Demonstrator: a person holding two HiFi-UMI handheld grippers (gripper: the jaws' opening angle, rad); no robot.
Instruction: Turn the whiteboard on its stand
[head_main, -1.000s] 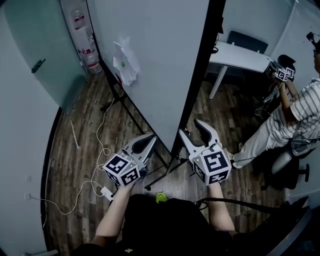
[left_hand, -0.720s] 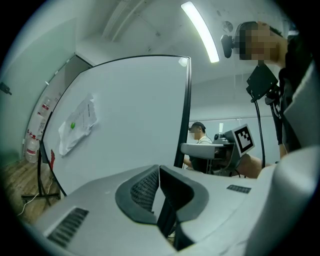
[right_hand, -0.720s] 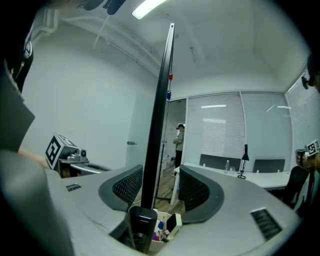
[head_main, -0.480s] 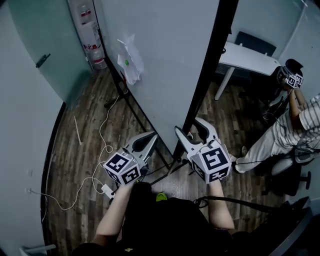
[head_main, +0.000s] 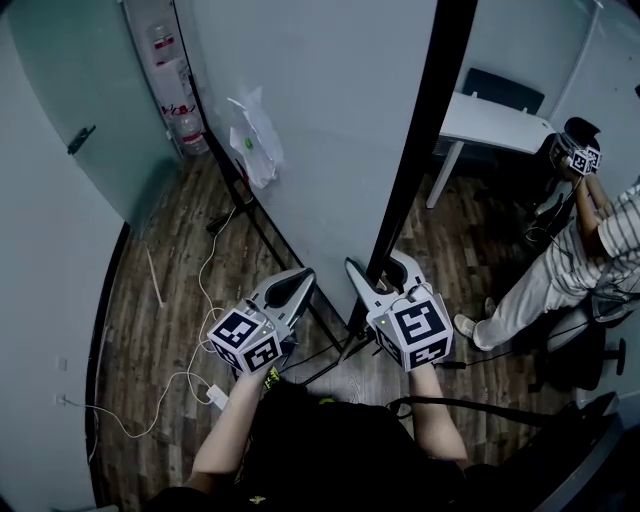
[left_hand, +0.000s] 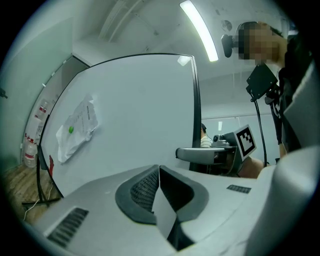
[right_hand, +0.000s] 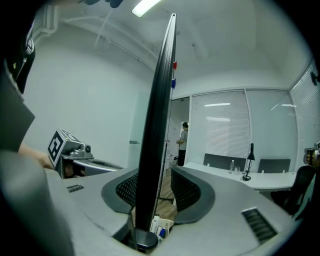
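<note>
Dark wood floor (head_main: 170, 300) spreads out below you. A white cable (head_main: 204, 250) trails across it from eleven o'clock down to a small adapter (head_main: 215, 396) at eight o'clock. At eleven o'clock, bottles (head_main: 186, 132) stand beside a door (head_main: 70, 80) with a handle (head_main: 82, 138). At one o'clock there is a white desk (head_main: 495, 122) with a dark chair (head_main: 505, 88) behind it. At three o'clock a seated person (head_main: 610, 235) in a striped shirt occupies an office chair (head_main: 590, 335). In the right gripper view, far off near twelve o'clock, a standing person (right_hand: 183, 142) is beside blinds (right_hand: 220, 135), with a lamp (right_hand: 248, 162) at three o'clock.
</note>
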